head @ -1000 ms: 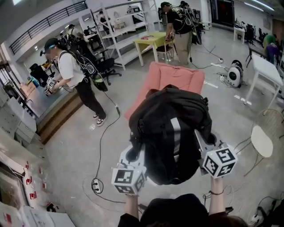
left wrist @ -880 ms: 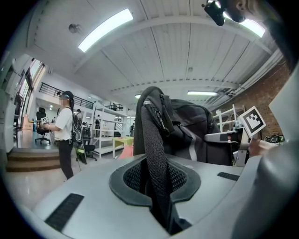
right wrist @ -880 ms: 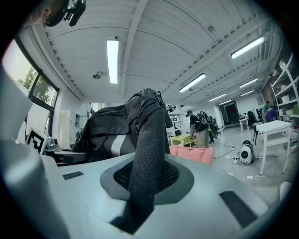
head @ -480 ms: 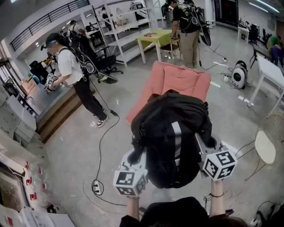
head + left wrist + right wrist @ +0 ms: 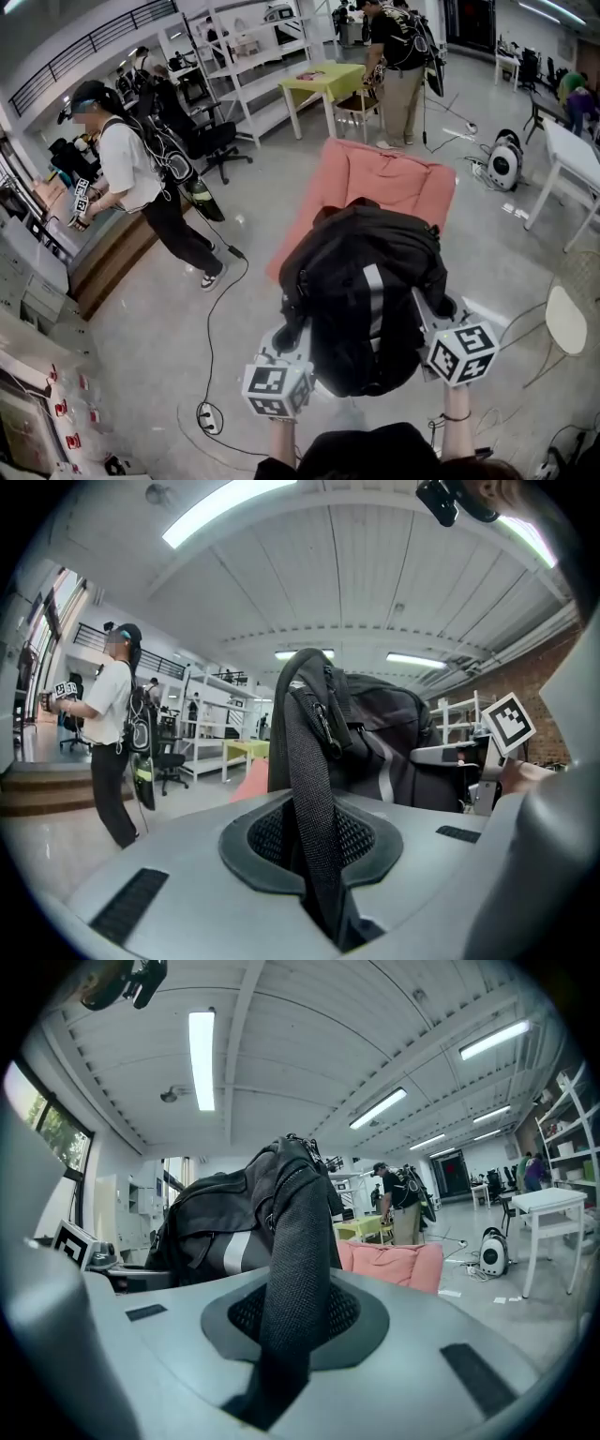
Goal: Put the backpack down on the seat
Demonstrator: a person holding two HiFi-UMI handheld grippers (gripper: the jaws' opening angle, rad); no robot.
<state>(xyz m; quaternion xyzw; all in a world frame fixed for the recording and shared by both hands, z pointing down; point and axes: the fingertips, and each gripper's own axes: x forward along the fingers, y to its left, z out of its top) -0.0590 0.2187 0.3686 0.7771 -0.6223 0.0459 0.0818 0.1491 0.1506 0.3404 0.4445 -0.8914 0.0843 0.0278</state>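
A black backpack with a grey stripe hangs in the air between my two grippers, in front of a pink armchair. My left gripper is shut on one webbing strap of the backpack. On the other side, my right gripper is shut on a padded mesh strap of the backpack. The bag's bottom hides the front of the seat in the head view. In the right gripper view the pink armchair shows just behind the bag.
A person with gear stands at a counter on the left, a cable trailing on the floor. Another person stands by a yellow-green table behind the armchair. White shelves, a white table and a round chair lie around.
The backpack and both grippers have stayed much the same in the view while the armchair has drawn slightly nearer. The person on the left has stepped further left.
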